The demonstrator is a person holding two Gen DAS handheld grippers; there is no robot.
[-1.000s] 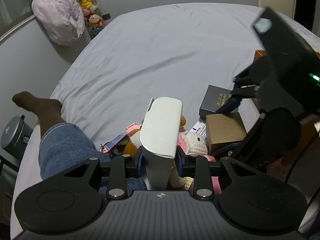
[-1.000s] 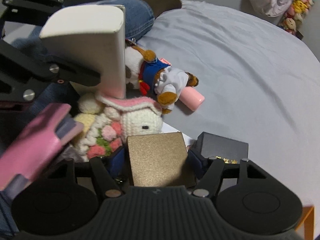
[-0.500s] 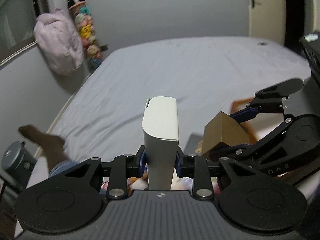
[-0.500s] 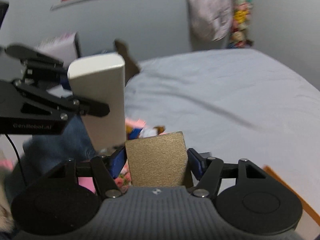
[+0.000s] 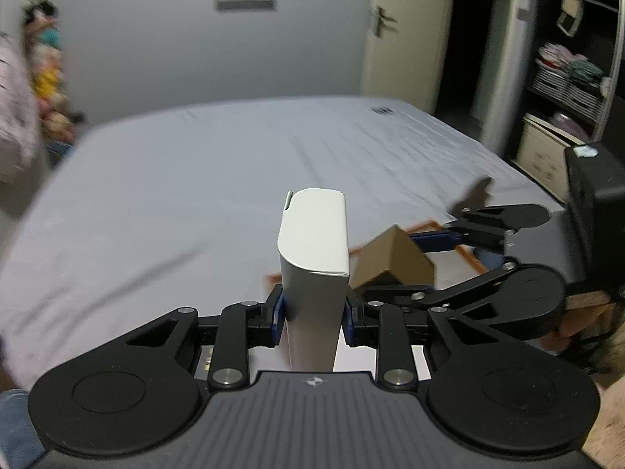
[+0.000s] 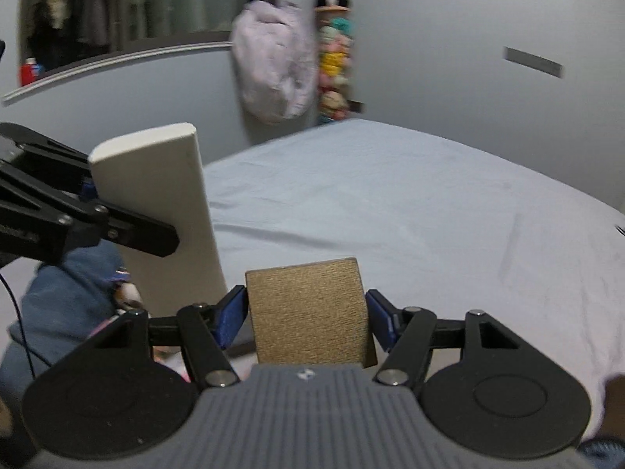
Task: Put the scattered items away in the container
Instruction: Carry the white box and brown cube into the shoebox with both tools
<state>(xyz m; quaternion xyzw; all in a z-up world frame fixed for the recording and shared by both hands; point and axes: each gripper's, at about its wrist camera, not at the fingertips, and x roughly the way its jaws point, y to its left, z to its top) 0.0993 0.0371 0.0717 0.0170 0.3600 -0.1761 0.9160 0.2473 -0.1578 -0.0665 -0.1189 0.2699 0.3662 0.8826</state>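
Observation:
My left gripper [image 5: 314,314] is shut on a tall white box [image 5: 314,242] and holds it upright in the air above the bed. The white box also shows at the left of the right wrist view [image 6: 164,211]. My right gripper [image 6: 306,318] is shut on a gold-brown box [image 6: 308,308], raised above the bed. In the left wrist view the gold-brown box [image 5: 394,262] hangs just right of the white box, over the orange-rimmed container [image 5: 465,252]. The scattered toys are mostly hidden below both grippers.
The grey bed sheet [image 5: 195,179] stretches ahead. A door [image 5: 406,31] and shelves with clothes [image 5: 566,74] stand at the right. A pink bag [image 6: 273,66] and stacked plush toys [image 6: 336,58] hang on the wall. A jeans-clad leg [image 6: 70,289] lies at the left.
Both grippers have lifted with their boxes and turned toward the right, away from the toy pile. The orange-rimmed container has come into view under the gold-brown box.

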